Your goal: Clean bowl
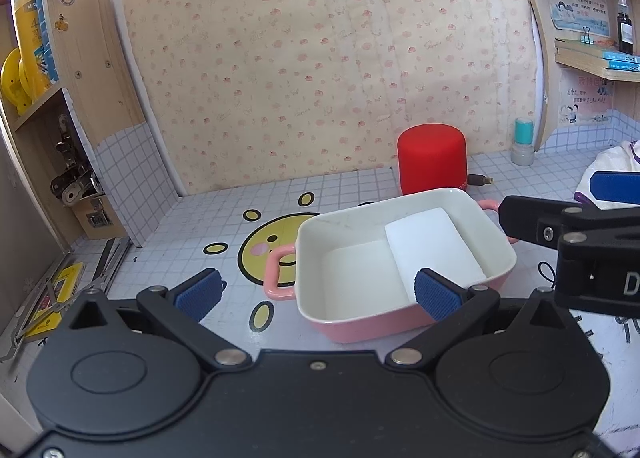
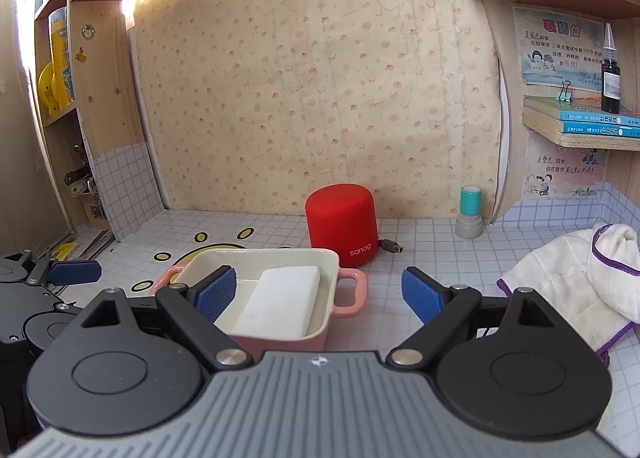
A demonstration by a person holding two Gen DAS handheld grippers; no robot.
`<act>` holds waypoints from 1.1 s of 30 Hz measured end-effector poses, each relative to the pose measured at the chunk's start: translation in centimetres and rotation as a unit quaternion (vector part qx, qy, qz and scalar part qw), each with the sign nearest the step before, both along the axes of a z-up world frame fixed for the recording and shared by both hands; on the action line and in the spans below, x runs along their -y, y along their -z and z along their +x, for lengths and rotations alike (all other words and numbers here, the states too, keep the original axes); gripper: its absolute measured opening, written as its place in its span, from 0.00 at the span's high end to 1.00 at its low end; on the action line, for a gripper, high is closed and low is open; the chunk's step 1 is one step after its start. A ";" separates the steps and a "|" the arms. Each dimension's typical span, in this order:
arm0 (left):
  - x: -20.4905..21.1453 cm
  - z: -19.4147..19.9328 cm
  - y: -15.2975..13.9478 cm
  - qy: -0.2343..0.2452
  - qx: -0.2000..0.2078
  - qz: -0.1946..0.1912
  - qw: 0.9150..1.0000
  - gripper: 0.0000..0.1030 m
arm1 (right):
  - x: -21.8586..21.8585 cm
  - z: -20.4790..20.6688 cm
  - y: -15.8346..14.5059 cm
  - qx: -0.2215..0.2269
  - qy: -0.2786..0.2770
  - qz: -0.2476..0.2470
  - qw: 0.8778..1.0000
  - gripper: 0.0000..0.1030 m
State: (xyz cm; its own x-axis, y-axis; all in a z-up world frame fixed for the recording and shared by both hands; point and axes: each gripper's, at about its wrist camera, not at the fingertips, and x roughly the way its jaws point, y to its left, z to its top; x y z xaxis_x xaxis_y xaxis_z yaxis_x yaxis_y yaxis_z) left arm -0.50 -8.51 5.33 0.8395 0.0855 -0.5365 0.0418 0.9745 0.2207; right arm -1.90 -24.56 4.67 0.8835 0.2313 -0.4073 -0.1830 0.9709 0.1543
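Pink bowl point(image 1: 404, 270), rectangular, white inside, two loop handles, on tiled counter point(image 1: 192, 226) over yellow smiley sticker point(image 1: 264, 246); white sponge point(image 1: 434, 246) lying inside, toward right end; red speaker point(image 1: 432, 164) just behind; left gripper point(image 1: 318, 294) wide, empty, near bowl's front rim; right gripper point(image 2: 318, 294) wide, empty, beside right handle; white cloth point(image 2: 580, 278) well right.

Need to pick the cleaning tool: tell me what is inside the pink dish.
Inside the dish lies one white sponge block, leaning on the right wall. The bare white floor on the left looks empty. The floor under the sponge is covered, so anything there cannot be seen.
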 end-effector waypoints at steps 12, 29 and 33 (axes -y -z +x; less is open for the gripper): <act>0.4 -0.8 0.5 0.013 -0.005 0.005 1.000 0.00 | 0.6 -0.4 0.5 -0.009 0.008 0.002 1.000 0.12; 0.1 -0.6 0.6 -0.001 -0.010 -0.001 1.000 0.00 | 0.5 -0.7 0.4 -0.009 0.008 0.002 1.000 0.12; 0.3 -0.8 0.6 0.002 -0.008 -0.001 1.000 0.00 | 0.4 -0.8 0.3 -0.008 0.007 0.002 1.000 0.12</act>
State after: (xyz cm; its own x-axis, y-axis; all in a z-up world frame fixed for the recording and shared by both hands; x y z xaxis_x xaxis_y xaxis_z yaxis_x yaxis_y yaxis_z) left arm -1.34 -8.80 4.68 0.8315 0.0808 -0.5496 0.0498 0.9745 0.2186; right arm -2.67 -24.99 4.36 0.8798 0.2204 -0.4211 -0.1663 0.9727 0.1616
